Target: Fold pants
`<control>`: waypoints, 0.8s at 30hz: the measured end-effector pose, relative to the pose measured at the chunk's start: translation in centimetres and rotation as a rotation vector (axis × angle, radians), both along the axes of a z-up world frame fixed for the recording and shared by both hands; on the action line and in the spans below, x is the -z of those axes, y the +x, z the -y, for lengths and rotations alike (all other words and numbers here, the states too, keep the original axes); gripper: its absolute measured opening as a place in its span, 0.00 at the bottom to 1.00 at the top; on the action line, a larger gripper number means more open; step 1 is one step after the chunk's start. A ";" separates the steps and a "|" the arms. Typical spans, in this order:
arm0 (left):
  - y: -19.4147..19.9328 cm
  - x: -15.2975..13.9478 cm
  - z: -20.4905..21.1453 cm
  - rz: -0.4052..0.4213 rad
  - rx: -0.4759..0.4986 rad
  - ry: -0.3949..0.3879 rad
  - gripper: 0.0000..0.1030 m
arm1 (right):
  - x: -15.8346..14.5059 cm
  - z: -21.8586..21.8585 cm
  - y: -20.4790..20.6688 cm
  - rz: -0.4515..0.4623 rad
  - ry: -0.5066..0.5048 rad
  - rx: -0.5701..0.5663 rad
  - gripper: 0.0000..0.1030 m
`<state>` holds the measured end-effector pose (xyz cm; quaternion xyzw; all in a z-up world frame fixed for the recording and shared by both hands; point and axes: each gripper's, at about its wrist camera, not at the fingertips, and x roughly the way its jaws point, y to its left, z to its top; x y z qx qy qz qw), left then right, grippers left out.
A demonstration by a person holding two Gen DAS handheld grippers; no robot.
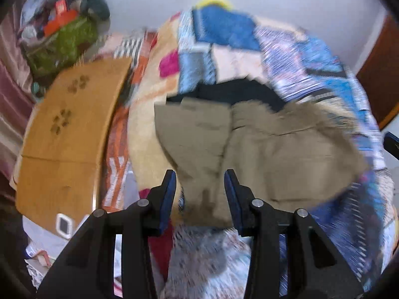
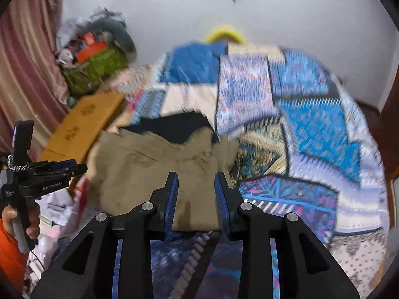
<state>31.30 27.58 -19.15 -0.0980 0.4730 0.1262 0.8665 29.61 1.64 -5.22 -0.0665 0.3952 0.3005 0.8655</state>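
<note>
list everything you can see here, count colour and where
pants: one, khaki, lying on the bedspread ahead of both grippers
dark garment: one, black, under the pants' far edge
bedspread: one, blue patchwork, covering the bed
board: one, tan with paw prints, left of the bed
clutter pile: one, green and orange, far left by the curtain
curtain: one, pink striped, left wall
left gripper: black, blue pads, open
right gripper: same, open

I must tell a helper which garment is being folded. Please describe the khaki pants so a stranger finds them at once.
Look at the bed with the blue patchwork quilt. On its near side, beside the wooden board, lie the khaki pants, bunched over a black garment. They are the only plain tan cloth there; everything around is patterned or black.
</note>
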 end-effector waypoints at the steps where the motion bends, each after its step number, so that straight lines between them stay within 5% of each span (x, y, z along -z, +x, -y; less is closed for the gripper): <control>1: -1.1 -1.7 0.7 0.035 0.012 0.008 0.39 | -1.5 0.3 -1.2 0.037 0.022 -0.006 0.26; 9: -12.2 -15.0 7.0 0.351 0.079 0.140 0.41 | -11.5 3.6 -11.9 0.296 0.199 -0.045 0.26; 16: -23.5 -22.1 12.2 0.614 0.097 0.247 0.61 | -15.2 6.2 -20.5 0.435 0.288 -0.065 0.27; 18: -25.9 -22.9 13.1 0.660 0.097 0.261 0.67 | -15.5 6.6 -22.2 0.461 0.300 -0.060 0.31; 24: -30.7 -23.9 15.2 0.735 0.116 0.246 0.92 | -15.8 7.6 -25.6 0.532 0.332 -0.014 0.68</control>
